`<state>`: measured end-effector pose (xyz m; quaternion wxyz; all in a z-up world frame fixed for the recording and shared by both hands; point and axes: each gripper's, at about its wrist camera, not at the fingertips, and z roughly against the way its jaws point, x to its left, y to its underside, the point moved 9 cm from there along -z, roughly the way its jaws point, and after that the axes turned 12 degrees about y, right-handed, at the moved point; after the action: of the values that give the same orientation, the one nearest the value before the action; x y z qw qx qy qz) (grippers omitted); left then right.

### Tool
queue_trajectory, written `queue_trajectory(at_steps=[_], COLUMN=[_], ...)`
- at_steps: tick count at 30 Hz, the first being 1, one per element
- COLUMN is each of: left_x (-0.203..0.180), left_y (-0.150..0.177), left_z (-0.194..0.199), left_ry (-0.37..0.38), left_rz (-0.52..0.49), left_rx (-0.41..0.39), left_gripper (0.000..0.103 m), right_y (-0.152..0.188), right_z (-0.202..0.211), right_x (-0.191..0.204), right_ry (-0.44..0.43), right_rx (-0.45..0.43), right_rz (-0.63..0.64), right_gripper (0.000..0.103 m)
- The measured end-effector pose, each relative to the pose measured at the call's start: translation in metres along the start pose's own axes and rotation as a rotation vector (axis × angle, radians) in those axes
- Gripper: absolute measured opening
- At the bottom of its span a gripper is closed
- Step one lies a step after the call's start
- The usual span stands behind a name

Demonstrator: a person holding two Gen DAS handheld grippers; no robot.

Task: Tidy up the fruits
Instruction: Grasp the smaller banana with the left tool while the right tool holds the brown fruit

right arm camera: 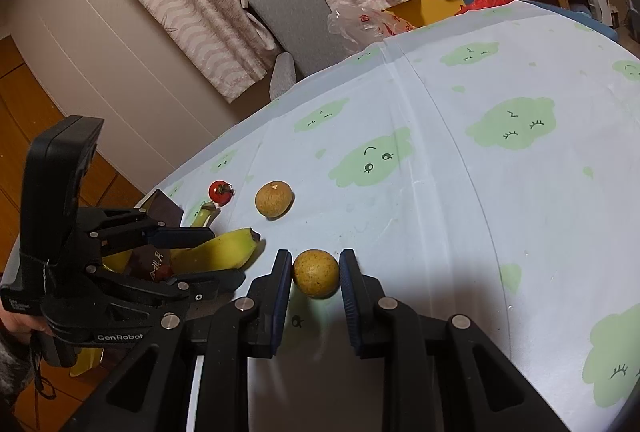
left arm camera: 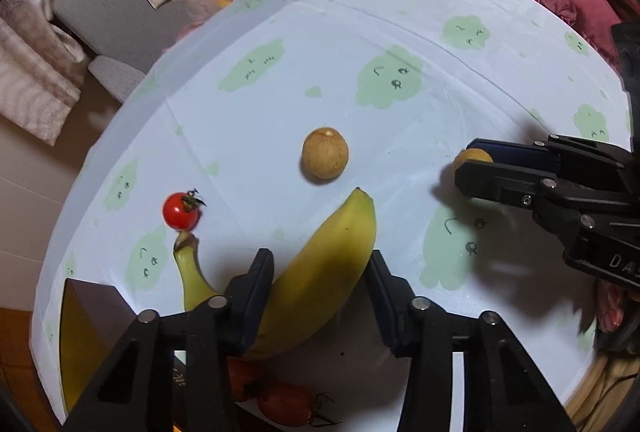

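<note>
A yellow banana (left arm camera: 320,296) lies near the table's edge, and my left gripper (left arm camera: 319,256) is shut on its middle, both pads against its sides. From the right wrist view the same banana (right arm camera: 232,246) sits clamped in the left gripper (right arm camera: 224,255). My right gripper (right arm camera: 315,258) is shut on a small round brown fruit (right arm camera: 316,274), held just above the cloth. In the left wrist view that right gripper (left arm camera: 466,157) comes in from the right, with the brown fruit (left arm camera: 472,155) peeking out at its tips.
A second brown fruit (left arm camera: 325,153) and a cherry tomato (left arm camera: 181,211) rest on the blue cloud-print tablecloth (left arm camera: 400,31). Another banana (left arm camera: 194,280) lies by a dark box (left arm camera: 90,292) at the table edge. More tomatoes (left arm camera: 286,404) sit under the left gripper. Plastic bags (right arm camera: 368,21) lie at the far edge.
</note>
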<state>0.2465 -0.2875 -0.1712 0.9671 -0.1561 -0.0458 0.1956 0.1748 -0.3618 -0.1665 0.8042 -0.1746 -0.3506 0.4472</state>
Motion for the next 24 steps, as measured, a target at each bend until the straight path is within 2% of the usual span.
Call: queue_trajectory(at_steps=[5, 10, 18, 24], left_x=[-0.001, 0.007, 0.02, 0.02], left_y=[-0.007, -0.016, -0.006, 0.003], left_z=[0.022, 0.055, 0.107, 0.139], left_ry=[-0.053, -0.037, 0.07, 0.118], left_rz=[-0.015, 0.038, 0.194, 0.256], left_rx=[-0.079, -0.192, -0.394, -0.511], left_gripper=[0.034, 0.03, 0.029, 0.029], right_y=[0.0, 0.001, 0.001, 0.002], right_z=[0.001, 0.002, 0.004, 0.005], right_x=[0.0, 0.0, 0.001, 0.002], right_ry=[0.001, 0.008, 0.014, 0.022], right_rx=[-0.004, -0.008, -0.013, -0.021], right_rz=[0.001, 0.007, 0.011, 0.013], right_gripper=[0.025, 0.025, 0.025, 0.025])
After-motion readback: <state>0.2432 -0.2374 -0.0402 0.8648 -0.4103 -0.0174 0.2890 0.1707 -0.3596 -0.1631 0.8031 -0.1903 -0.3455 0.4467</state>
